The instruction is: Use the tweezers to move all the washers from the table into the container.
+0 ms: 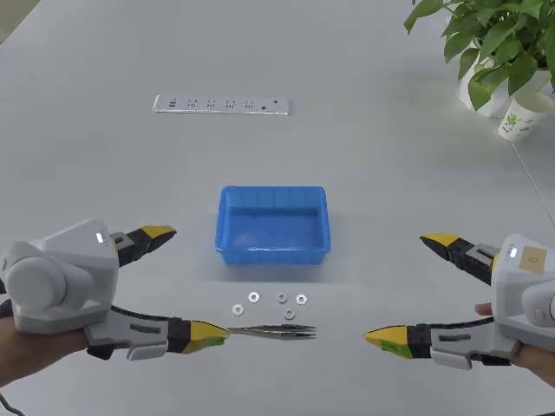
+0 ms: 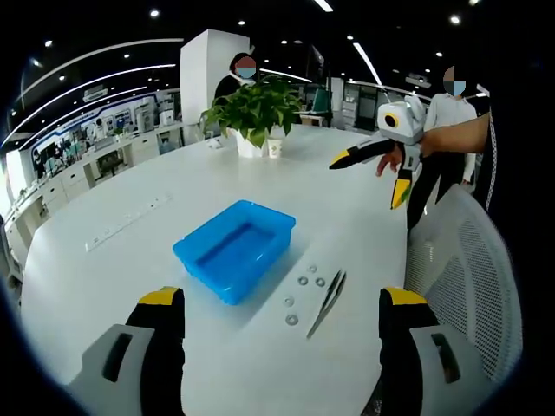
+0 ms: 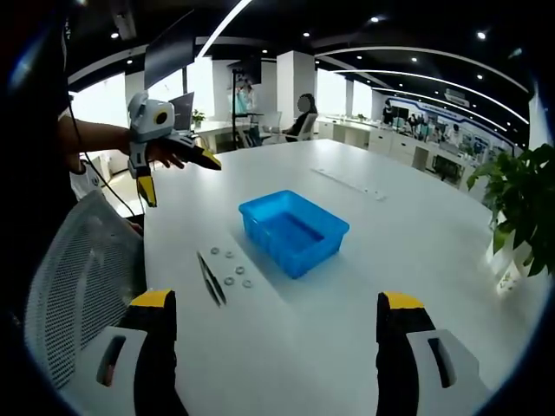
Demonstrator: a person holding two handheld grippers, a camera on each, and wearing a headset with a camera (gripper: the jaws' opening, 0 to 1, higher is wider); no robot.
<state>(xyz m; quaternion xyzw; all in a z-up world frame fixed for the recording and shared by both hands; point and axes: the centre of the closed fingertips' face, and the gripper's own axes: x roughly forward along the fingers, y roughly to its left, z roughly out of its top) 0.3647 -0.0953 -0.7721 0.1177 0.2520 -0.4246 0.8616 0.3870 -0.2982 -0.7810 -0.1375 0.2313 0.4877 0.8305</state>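
Five washers [image 1: 253,297] lie on the pale counter [image 1: 390,139], between the blue container [image 1: 273,253] and the tweezers [image 1: 273,330]. The left gripper [image 1: 199,282] and right gripper [image 1: 395,286] hover, jaws wide. A bright open office lies around.

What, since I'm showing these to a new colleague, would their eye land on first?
The bright blue container in the middle of the pale table, which looks empty. Just in front of it lie five small washers and, nearer the person, the tweezers. The yellow-tipped left tongs and right tongs hang wide open on either side, holding nothing.
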